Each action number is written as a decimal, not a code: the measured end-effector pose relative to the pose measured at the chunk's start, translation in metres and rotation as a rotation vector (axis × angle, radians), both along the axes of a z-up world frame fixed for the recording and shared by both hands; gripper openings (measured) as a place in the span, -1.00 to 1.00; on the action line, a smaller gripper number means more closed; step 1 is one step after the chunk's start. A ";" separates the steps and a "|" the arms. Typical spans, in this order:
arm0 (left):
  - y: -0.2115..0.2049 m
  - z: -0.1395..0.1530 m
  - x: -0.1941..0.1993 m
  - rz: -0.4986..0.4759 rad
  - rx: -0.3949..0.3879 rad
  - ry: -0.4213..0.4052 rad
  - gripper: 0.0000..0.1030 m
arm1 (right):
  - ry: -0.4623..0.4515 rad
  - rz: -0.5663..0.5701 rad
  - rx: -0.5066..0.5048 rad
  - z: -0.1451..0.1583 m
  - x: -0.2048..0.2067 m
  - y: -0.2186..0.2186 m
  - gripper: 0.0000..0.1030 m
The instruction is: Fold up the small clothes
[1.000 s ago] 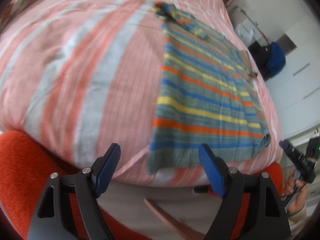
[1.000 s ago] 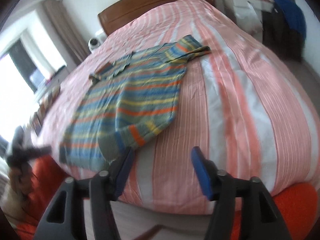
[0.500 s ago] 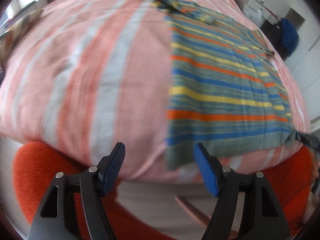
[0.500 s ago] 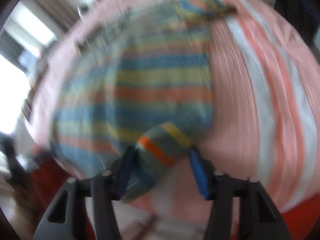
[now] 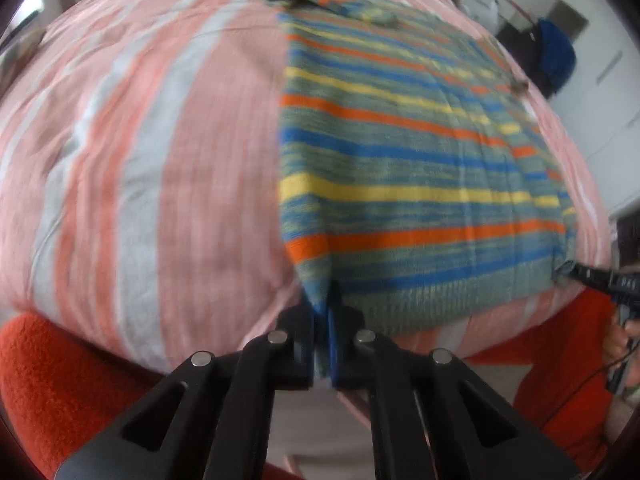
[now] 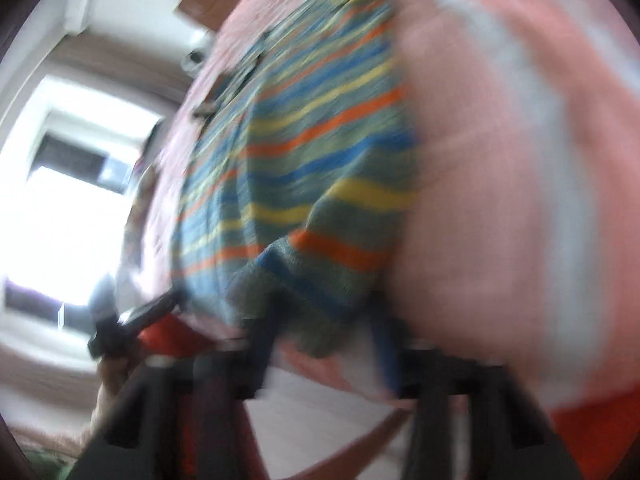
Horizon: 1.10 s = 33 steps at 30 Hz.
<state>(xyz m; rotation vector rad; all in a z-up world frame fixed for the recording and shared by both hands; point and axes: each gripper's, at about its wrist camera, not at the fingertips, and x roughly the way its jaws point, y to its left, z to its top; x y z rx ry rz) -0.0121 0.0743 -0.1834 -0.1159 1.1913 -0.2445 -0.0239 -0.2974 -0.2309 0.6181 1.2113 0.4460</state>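
Observation:
A striped knit sweater in grey-green, blue, yellow and orange lies flat on the bed. My left gripper is shut on its near left bottom corner at the bed's edge. In the right wrist view, which is blurred, the sweater has its folded sleeve and hem lying between the fingers of my right gripper, whose jaws stand apart around the cloth. The right gripper also shows at the sweater's near right corner in the left wrist view.
The bed has a pink, white and orange striped cover. An orange blanket hangs along the near edge. A blue bag and white furniture stand at the right. A bright window is on the left.
My left gripper moved forward and right and shut on the sweater's bottom left corner. My right gripper moved in to the bottom right corner and tilted; its jaws stay apart around the cloth.

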 end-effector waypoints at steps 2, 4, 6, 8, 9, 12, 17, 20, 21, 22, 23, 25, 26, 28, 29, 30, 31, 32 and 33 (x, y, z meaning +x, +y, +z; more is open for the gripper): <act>0.016 0.013 -0.006 0.033 -0.016 -0.022 -0.95 | -0.024 0.018 -0.031 0.015 -0.012 -0.005 -0.91; 0.026 0.028 -0.012 0.051 -0.042 -0.040 -0.96 | -0.059 0.029 -0.114 0.035 -0.027 -0.012 -0.91; 0.026 0.036 -0.014 0.040 -0.041 -0.046 -0.96 | -0.079 0.027 -0.230 0.058 -0.040 -0.020 -0.91; 0.019 0.036 -0.013 0.023 -0.009 -0.038 -0.96 | -0.088 0.030 -0.343 0.069 -0.047 -0.021 -0.91; 0.014 0.033 -0.012 0.015 0.021 -0.037 -0.96 | -0.086 0.036 -0.380 0.070 -0.047 -0.019 -0.91; 0.011 0.015 -0.010 0.022 0.071 -0.002 -0.96 | -0.044 0.063 -0.454 0.053 -0.034 -0.017 -0.91; 0.018 -0.009 -0.004 0.058 0.068 0.031 -0.96 | 0.009 0.072 -0.495 0.013 -0.021 -0.008 -0.92; 0.015 -0.017 -0.001 0.063 0.085 0.034 -0.96 | 0.021 0.043 -0.486 0.004 -0.013 -0.010 -0.92; 0.014 -0.019 -0.002 0.062 0.089 0.034 -0.96 | 0.021 0.039 -0.484 0.003 -0.015 -0.013 -0.92; 0.013 -0.020 -0.001 0.059 0.093 0.035 -0.95 | 0.021 0.037 -0.482 0.003 -0.015 -0.014 -0.92; 0.013 -0.022 -0.001 0.058 0.095 0.035 -0.95 | 0.020 0.033 -0.480 0.003 -0.016 -0.014 -0.92; 0.012 -0.024 0.000 0.055 0.095 0.036 -0.95 | 0.021 0.025 -0.473 0.002 -0.018 -0.017 -0.92; 0.012 -0.024 0.000 0.055 0.095 0.036 -0.95 | 0.022 0.020 -0.470 0.000 -0.017 -0.016 -0.92; 0.009 -0.026 0.003 0.055 0.094 0.035 -0.94 | 0.024 0.015 -0.466 -0.002 -0.016 -0.015 -0.92; 0.007 -0.026 0.005 0.055 0.095 0.035 -0.94 | 0.024 0.015 -0.467 -0.002 -0.015 -0.015 -0.92; 0.007 -0.026 0.005 0.056 0.096 0.034 -0.94 | 0.024 0.015 -0.468 -0.002 -0.015 -0.014 -0.92; 0.007 -0.026 0.004 0.055 0.096 0.034 -0.94 | 0.023 0.015 -0.468 -0.002 -0.015 -0.015 -0.92; 0.007 -0.026 0.005 0.056 0.098 0.034 -0.94 | 0.023 0.015 -0.466 -0.002 -0.015 -0.015 -0.92; 0.007 -0.026 0.005 0.056 0.100 0.033 -0.94 | 0.023 0.013 -0.465 -0.002 -0.015 -0.015 -0.92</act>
